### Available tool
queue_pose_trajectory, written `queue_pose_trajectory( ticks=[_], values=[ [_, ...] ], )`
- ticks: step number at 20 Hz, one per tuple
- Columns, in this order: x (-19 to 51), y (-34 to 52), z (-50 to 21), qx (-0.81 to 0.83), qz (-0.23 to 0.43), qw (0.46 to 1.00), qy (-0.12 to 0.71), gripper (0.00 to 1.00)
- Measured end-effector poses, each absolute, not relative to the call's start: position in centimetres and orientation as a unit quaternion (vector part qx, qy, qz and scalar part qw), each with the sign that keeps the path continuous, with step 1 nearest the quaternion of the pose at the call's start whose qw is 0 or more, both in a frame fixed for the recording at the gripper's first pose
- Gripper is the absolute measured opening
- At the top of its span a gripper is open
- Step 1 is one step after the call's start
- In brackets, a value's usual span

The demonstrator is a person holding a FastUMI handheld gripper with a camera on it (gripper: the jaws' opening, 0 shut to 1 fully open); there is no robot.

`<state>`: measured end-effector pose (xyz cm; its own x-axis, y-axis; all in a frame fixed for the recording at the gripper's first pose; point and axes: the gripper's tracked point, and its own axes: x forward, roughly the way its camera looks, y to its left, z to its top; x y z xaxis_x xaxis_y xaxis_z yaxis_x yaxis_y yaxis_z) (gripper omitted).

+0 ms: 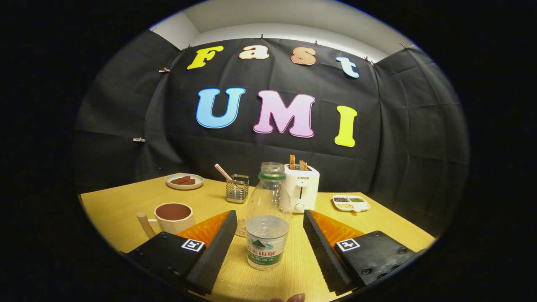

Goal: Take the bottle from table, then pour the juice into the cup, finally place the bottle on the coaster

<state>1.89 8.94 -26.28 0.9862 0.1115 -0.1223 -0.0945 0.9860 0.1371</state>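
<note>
A clear plastic bottle (267,218) with an uncapped neck and a green ring stands upright on the wooden table (117,218), partly filled with clear liquid. It sits between my two fingers, with a gap on each side. My gripper (268,228) is open and touches nothing. A cream cup (173,217) with a dark inside stands to the left, just beyond the left finger. A round coaster (241,228) peeks out behind the bottle's left side, mostly hidden.
Behind the bottle stands a white toaster (303,188) with two slices in it. A metal mesh holder (237,188) with a straw, a plate (184,181) of brown food and a divided snack tray (351,203) sit farther back. A fingertip (293,298) shows at the near edge.
</note>
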Motion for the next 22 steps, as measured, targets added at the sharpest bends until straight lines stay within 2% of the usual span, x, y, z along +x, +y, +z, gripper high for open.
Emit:
queue_pose_trajectory(
  ticks=[13, 15, 22],
  values=[
    [4.6, 9.9, -31.0, 0.088, 0.050, 0.991, 0.082, 0.97],
    [4.8, 10.1, -31.1, 0.090, 0.045, 0.992, 0.082, 0.80],
    [4.7, 10.0, -28.9, 0.057, 0.053, 0.993, 0.086, 0.77]
  ],
)
